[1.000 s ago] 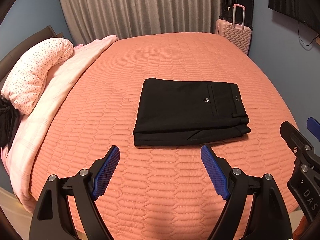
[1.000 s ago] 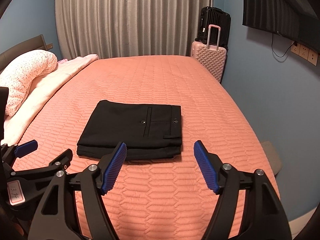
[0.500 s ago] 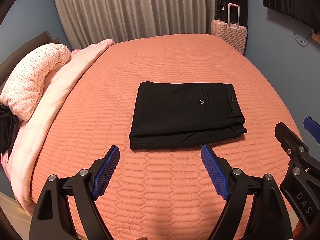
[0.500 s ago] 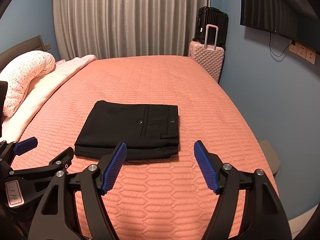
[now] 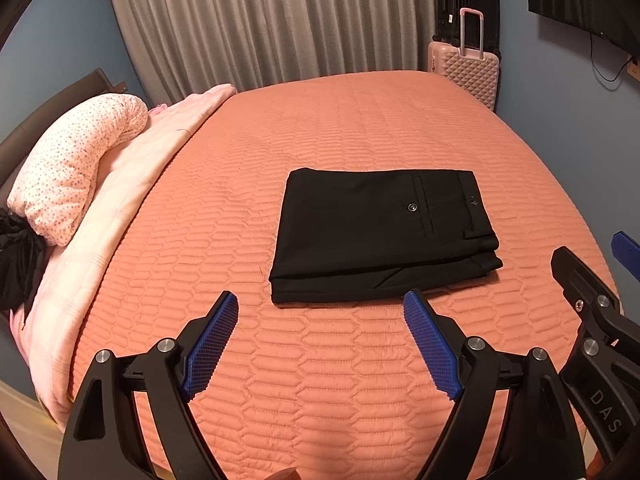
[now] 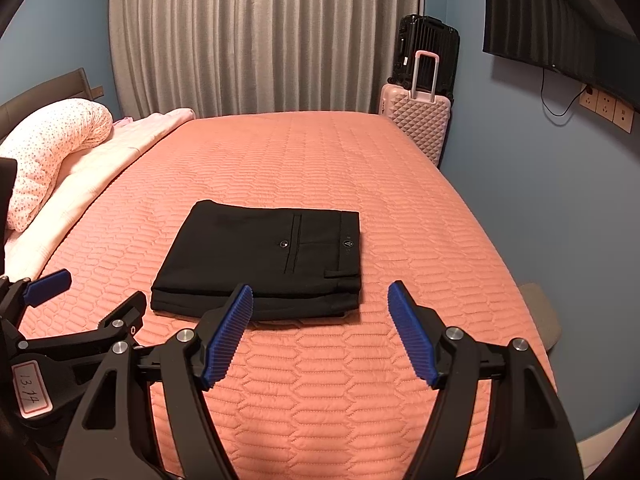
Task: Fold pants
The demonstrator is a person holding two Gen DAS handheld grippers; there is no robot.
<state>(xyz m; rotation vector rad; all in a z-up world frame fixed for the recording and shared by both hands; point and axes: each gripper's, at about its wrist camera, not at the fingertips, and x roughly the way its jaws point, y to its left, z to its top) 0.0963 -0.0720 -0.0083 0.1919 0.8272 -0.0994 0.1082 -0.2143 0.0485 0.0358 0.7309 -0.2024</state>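
The black pants (image 5: 380, 232) lay folded into a flat rectangle near the middle of the salmon quilted bedspread (image 5: 320, 380), just beyond both tools, and their lower layers were hidden under the top panel. The left gripper (image 5: 320, 312) and the right gripper (image 6: 320, 300) both stood wide apart, empty, above the cover. Only the right view showed the wall sockets (image 6: 606, 108) and the label on the left tool; the left view cut the right tool off at its edge.

My left wrist camera looks forward and down past its blue fingers (image 5: 212, 344) across the bed (image 5: 360, 120); my right one does likewise. Both share the folded pants (image 5: 380, 232) mid-frame, curtain (image 6: 256, 32) above, suitcases upper right.
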